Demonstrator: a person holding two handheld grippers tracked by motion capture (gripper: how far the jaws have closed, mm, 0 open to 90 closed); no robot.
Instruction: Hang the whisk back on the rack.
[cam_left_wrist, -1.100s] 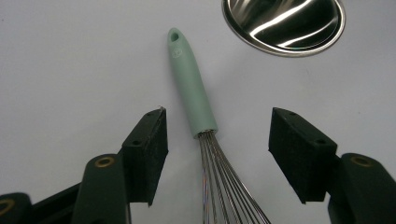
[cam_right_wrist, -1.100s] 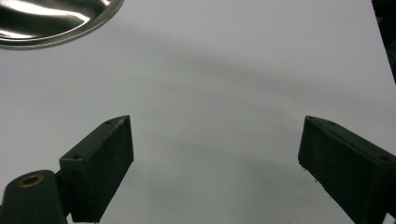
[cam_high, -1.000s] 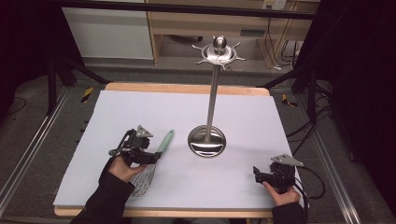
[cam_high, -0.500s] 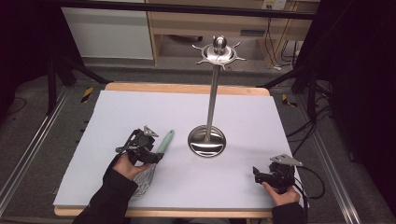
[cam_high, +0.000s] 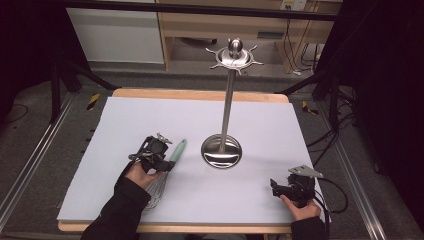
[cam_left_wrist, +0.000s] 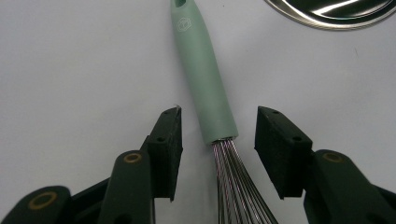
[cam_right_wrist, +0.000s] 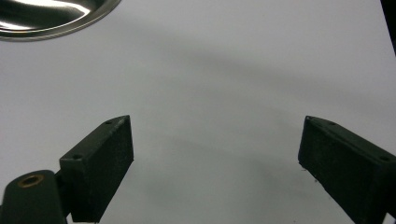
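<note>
The whisk (cam_left_wrist: 212, 100) is laid flat on the white mat (cam_high: 125, 120), straddled by the spread left gripper (cam_left_wrist: 218, 140) — a light thing, best gripped on the stiff green handle, not the springy wires. The right gripper (cam_right_wrist: 215, 154) is held open.

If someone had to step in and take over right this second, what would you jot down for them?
Left gripper: open, its jaws on either side of the whisk where the mint green handle meets the wires; not closed on it yet.
Right gripper: open, holding nothing, low over the white table near the front right corner.
Whisk: lying flat on the table, handle pointing toward the round base of the metal stand.
Stand: upright mid-table, nothing hanging from the hooks at its top.
Done: left gripper lined up on the whisk.
Left: close on it and lift; hanging it on the stand looks the likely aim.
</note>
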